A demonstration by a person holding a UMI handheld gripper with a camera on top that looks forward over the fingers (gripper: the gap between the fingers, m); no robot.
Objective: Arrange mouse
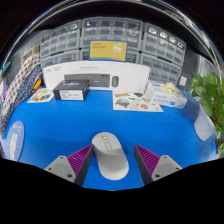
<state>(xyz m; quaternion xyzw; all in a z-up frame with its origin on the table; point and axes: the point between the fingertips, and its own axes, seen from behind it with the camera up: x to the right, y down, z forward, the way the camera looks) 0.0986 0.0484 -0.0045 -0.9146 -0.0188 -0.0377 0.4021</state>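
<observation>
A light grey computer mouse [109, 154] lies on the blue table surface [110, 120], between my gripper's [112, 163] two fingers. The purple pads [78, 157] stand on either side of it, with a narrow strip of blue showing at each side of the mouse. The fingers are open about the mouse, which rests on the table.
A white keyboard box [98, 76] stands at the back, with a small dark box [72, 91] before it. Papers and small packages [150, 98] lie to the right. Drawer cabinets [110, 40] line the wall. A green plant [208, 100] stands far right.
</observation>
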